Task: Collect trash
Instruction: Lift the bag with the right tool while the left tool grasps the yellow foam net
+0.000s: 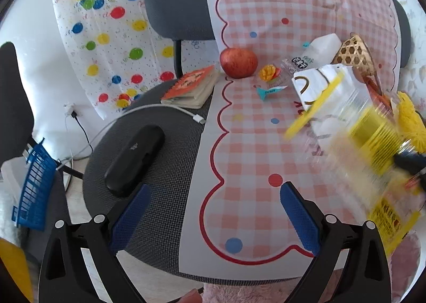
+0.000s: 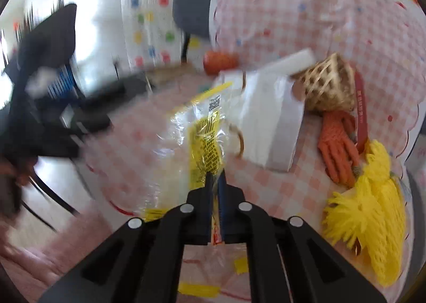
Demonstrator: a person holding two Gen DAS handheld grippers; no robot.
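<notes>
A clear plastic wrapper with yellow print (image 2: pixel 205 140) is pinched between the fingers of my right gripper (image 2: pixel 215 178), which is shut on it. The same wrapper (image 1: pixel 354 140) shows blurred at the right of the left wrist view, lifted over the pink checked tablecloth (image 1: pixel 253 143). My left gripper (image 1: pixel 213 207) stands open above the table's near edge with nothing between its blue pads (image 1: pixel 299 216). A small teal candy wrapper (image 1: pixel 269 92) and a clear wrapper with orange print (image 1: pixel 271 74) lie near the red apple (image 1: pixel 238 62).
A white paper bag (image 2: pixel 269 122), a woven basket (image 2: pixel 327 87), orange and yellow knitted pieces (image 2: pixel 372 188) lie on the right. A black glasses case (image 1: pixel 134 159), a small book (image 1: pixel 191 87) and a white cable (image 1: pixel 159 108) rest on the grey mat. Chairs stand behind.
</notes>
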